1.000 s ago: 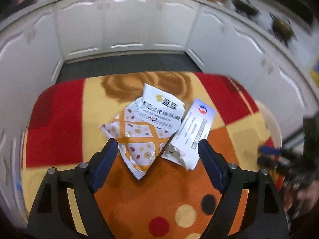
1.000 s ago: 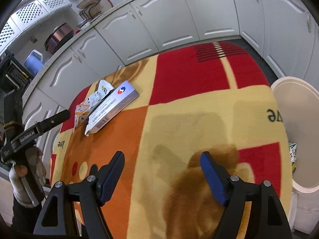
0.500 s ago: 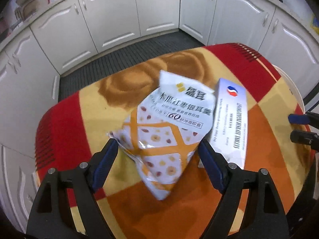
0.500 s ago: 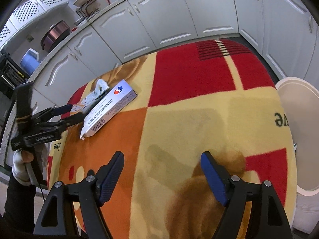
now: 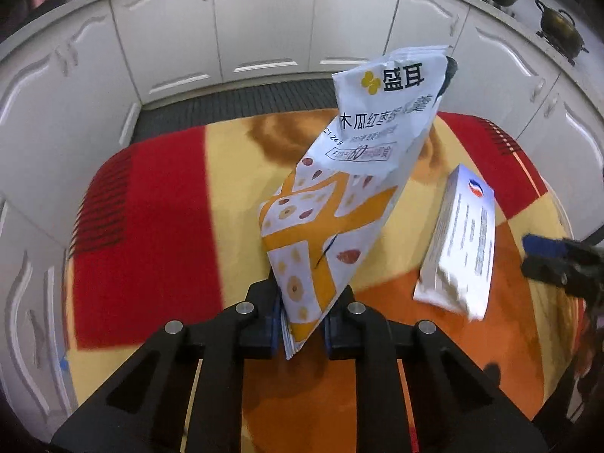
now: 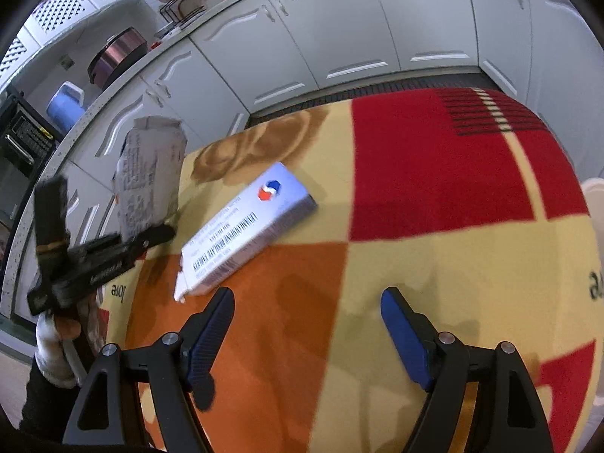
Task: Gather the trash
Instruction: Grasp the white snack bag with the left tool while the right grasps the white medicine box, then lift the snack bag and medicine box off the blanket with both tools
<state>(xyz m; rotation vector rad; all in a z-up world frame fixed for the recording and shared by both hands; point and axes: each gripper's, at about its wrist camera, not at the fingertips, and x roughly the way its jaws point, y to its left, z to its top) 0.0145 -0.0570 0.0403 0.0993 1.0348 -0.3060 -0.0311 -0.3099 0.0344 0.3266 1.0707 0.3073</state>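
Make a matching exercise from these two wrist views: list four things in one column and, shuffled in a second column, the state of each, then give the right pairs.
Things
1. snack bag
2. white box
3. left gripper
4. right gripper

States
A. open, nothing between its jaws
B. lying flat on the patterned cloth
C. shut on a corner of the bag
D. held up, standing off the cloth

Pairs: 1-D, 2-B, 3-C, 4-A
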